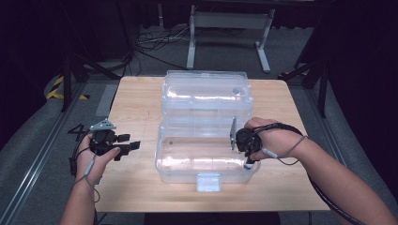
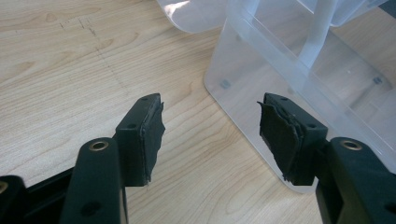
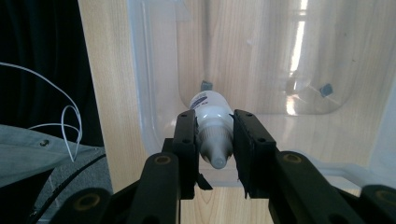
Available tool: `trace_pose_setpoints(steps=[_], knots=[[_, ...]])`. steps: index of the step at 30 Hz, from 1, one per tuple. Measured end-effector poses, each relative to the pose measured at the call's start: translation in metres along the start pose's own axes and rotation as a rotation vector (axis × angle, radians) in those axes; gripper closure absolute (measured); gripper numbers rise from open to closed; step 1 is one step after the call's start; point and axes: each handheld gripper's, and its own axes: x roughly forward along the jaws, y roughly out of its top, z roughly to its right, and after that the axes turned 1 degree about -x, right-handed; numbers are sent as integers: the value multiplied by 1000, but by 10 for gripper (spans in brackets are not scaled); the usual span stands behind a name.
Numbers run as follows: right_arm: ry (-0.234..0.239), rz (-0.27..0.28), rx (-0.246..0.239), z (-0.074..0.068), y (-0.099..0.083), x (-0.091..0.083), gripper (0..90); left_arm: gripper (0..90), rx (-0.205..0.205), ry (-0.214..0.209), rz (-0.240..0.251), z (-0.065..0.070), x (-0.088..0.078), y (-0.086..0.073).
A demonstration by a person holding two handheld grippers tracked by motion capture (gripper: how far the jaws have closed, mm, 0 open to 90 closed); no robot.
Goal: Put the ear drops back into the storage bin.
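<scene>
Right gripper point(image 3: 214, 140) clenched on small white dropper bottle point(image 3: 212, 128), centre of right gripper view, cap toward camera, base down into clear plastic storage box point(image 1: 206, 157), right end of box in high view. Bottle looks light, rigid, smooth plastic; round body likely slippery, so clamp mid-body, not tapered cap. Left gripper point(image 2: 210, 128) released, nothing between pads, lower left over wooden table point(image 2: 70, 70) beside box.

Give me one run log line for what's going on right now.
right gripper: shut on small white bottle, over open clear plastic box | left gripper: open, empty, beside box | wooden table
</scene>
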Motion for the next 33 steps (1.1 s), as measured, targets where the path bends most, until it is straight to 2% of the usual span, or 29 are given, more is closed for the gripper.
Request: trace_pose_setpoints(steps=[14,20,33], knots=[[20,-5,-2,4,-2,25,715,393,-2,-1,-7,0,1,-1],[19,9,3,4,-2,31,715,393,-5,0,-8,-1,2,-1],[27,1,4,5,-1,38,714,392,-5,0,-11,-2,2,-1]])
